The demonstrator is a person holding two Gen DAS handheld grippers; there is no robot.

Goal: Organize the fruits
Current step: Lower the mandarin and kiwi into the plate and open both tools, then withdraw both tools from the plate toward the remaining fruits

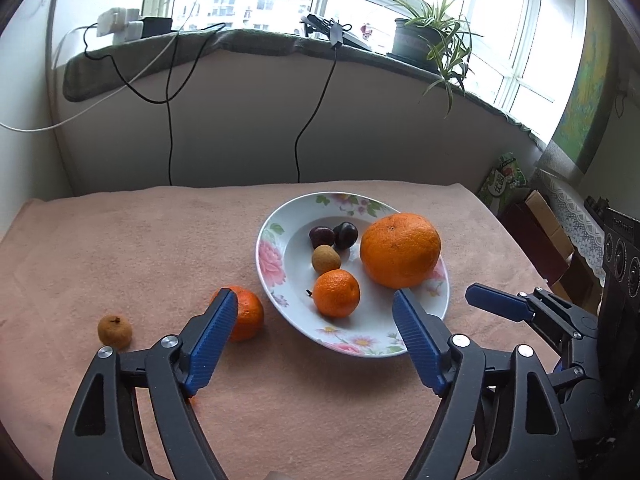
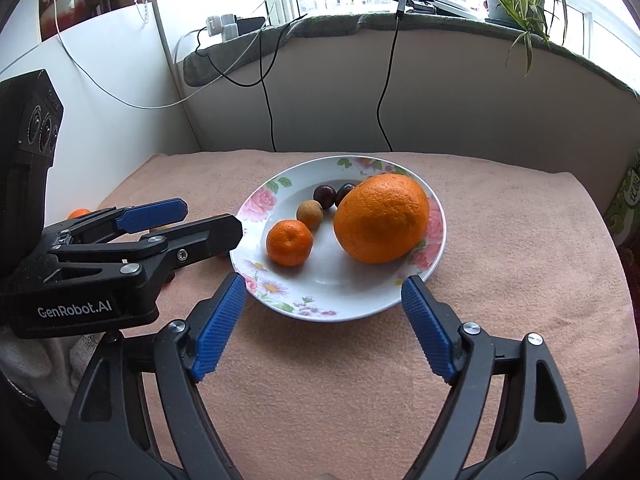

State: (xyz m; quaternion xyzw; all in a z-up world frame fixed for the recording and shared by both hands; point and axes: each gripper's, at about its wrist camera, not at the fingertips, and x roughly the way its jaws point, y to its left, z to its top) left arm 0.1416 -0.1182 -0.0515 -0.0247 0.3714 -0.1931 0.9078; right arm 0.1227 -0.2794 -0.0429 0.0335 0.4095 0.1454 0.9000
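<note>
Two fruits lie on the cloth (image 1: 160, 248) outside the plate (image 1: 272, 256): a tangerine (image 1: 250, 314) and a small brown fruit (image 1: 115, 332), both on the plate's left. The left gripper (image 1: 316, 312) is nearer, its jaws spread wide and empty, its left finger just in front of the tangerine. The right gripper (image 2: 324, 292), also wide and empty, faces the plate's near rim, well away from both.

We see a white plate (image 2: 434, 208) with pink flowers and green leaves on its rim, resting on a salmon-pink cloth (image 2: 500, 300); on the plate, a bright orange (image 2: 382, 218), a tan-brown longan (image 2: 309, 213), two dark maroon cherries (image 2: 325, 196).
</note>
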